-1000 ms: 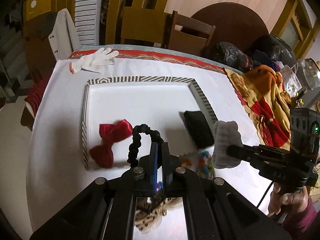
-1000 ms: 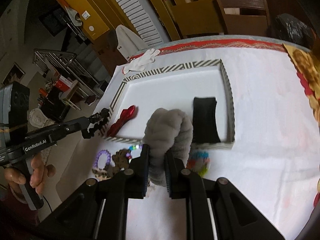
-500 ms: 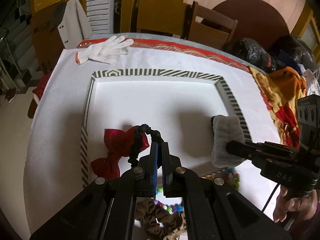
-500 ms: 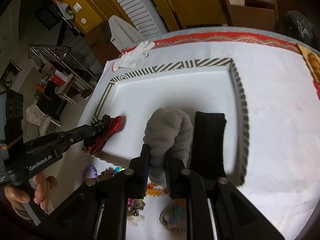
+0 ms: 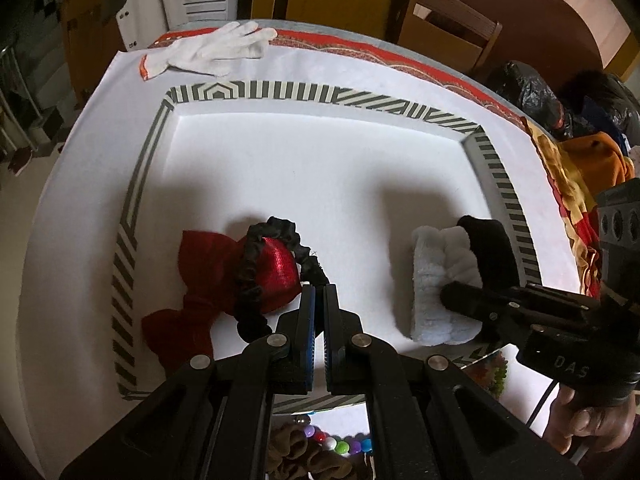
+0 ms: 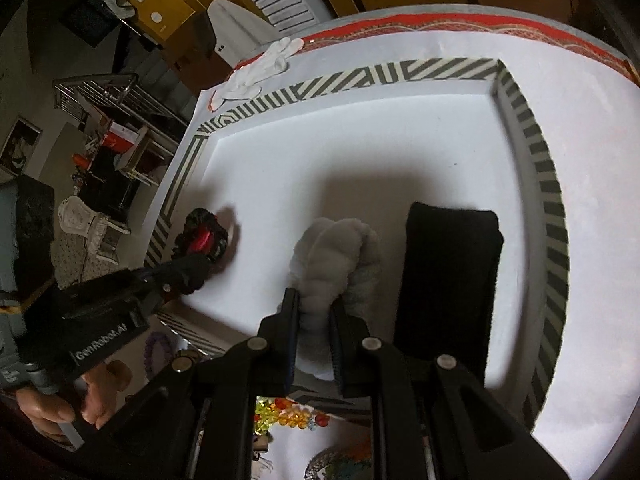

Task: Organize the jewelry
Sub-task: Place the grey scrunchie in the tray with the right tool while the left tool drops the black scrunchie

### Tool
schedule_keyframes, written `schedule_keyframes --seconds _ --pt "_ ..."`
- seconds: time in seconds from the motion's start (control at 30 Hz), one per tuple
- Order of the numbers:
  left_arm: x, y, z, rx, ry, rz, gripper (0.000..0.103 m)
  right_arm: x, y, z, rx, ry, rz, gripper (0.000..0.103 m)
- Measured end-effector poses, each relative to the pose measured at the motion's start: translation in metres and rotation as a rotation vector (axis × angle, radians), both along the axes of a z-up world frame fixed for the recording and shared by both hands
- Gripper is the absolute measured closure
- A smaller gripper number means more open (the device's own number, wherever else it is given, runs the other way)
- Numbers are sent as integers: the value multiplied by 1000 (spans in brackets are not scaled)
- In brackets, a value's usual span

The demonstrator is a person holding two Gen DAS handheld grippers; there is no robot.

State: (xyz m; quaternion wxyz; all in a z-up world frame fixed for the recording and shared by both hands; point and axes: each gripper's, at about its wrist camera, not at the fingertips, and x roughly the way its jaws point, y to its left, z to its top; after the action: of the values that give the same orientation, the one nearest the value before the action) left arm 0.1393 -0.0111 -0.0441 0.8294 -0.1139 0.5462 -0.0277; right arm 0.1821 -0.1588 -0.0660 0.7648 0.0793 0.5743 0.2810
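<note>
A white-covered table [image 5: 72, 208] carries a large shallow white tray [image 5: 320, 96] with a grey-and-cream striped rim. Most of the tray floor is bare, especially the far half and the middle strip between the two grippers; its items crowd the near edge.

Along the tray's right side lies a flat black headband [image 6: 448, 280], just inside the striped rim. Beside it sits a fluffy grey-white headband [image 6: 332, 248], which the right gripper [image 6: 314, 304] pinches between narrowly set fingers, low at the tray floor. It is just beside the black band; actual contact is unclear.

Near the left rim a red fabric bow [image 5: 208, 272] rests on the tray floor. A black ruffled scrunchie [image 5: 276, 240] lies looped over the bow's upper lobe, and the left gripper [image 5: 319, 300] clamps its end with the fingers almost closed together.

The left gripper's body reads "GenRobot.AI" in the right wrist view; the right one shows "DAS" in the left wrist view.

On the cloth before the tray's near rim lie coloured beads [image 5: 344, 444], a brown scrunchie [image 5: 300, 456] and orange-yellow crystal beads [image 6: 288, 416]. A white work glove [image 5: 212, 50] lies beyond the far rim.
</note>
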Motion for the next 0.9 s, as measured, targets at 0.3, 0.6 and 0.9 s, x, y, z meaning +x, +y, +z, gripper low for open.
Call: schedule_keyframes --seconds 0.3,0.6,0.9 --pt "1 1 -7 -43 24 3 103 4 3 1 -8 16 -6 87" --pt "-13 2 8 -39 1 28 85 -2 -4 12 3 4 -51 59" --pt "-43 -3 42 55 -78 34 85 -34 -24 40 17 -57 -96 58"
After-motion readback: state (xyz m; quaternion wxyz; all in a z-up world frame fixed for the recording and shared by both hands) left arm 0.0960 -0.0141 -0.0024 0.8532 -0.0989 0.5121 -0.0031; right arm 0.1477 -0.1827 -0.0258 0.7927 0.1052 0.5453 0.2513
